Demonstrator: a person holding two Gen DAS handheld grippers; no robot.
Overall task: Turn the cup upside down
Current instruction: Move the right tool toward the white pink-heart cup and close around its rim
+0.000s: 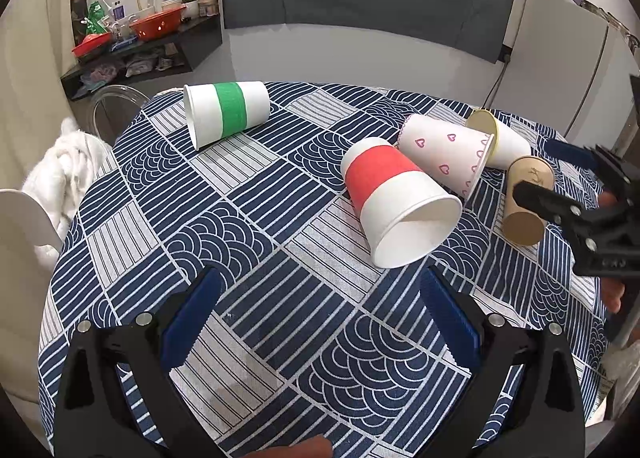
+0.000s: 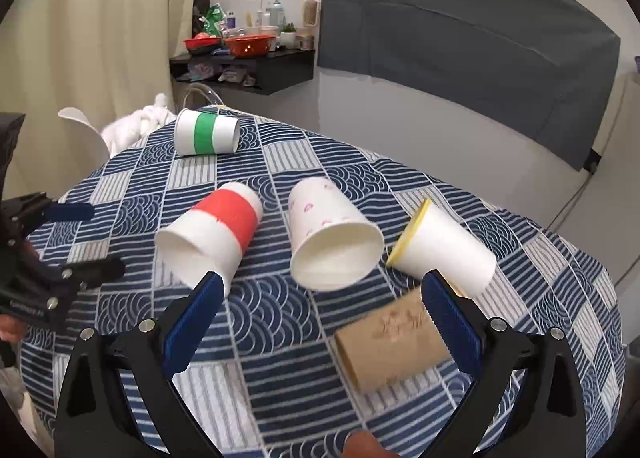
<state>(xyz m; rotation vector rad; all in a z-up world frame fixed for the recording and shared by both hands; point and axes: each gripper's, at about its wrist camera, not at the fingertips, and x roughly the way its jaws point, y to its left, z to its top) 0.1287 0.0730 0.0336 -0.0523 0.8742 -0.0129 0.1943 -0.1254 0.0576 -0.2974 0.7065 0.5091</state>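
Several paper cups lie on their sides on the patterned tablecloth (image 1: pixel 256 258). A red-banded cup (image 1: pixel 394 200) (image 2: pixel 216 234) lies just ahead of my left gripper (image 1: pixel 320 298), which is open and empty above the cloth. A green-banded cup (image 1: pixel 226 110) (image 2: pixel 206 132) lies at the far left. A heart-print cup (image 1: pixel 448 154) (image 2: pixel 332 234), a yellow-rimmed cup (image 1: pixel 500 138) (image 2: pixel 440 246) and a brown cup (image 1: pixel 526 198) (image 2: pixel 392 342) lie to the right. My right gripper (image 2: pixel 322 298) is open and empty; the brown cup lies by its right finger (image 2: pixel 448 322).
The table is round with edges falling away on all sides. A clear chair (image 1: pixel 116 102) with a white cloth (image 1: pixel 68 166) stands at the far left. A dark shelf (image 1: pixel 140 54) with bowls hangs on the back wall. A white fridge (image 1: pixel 572 70) stands far right.
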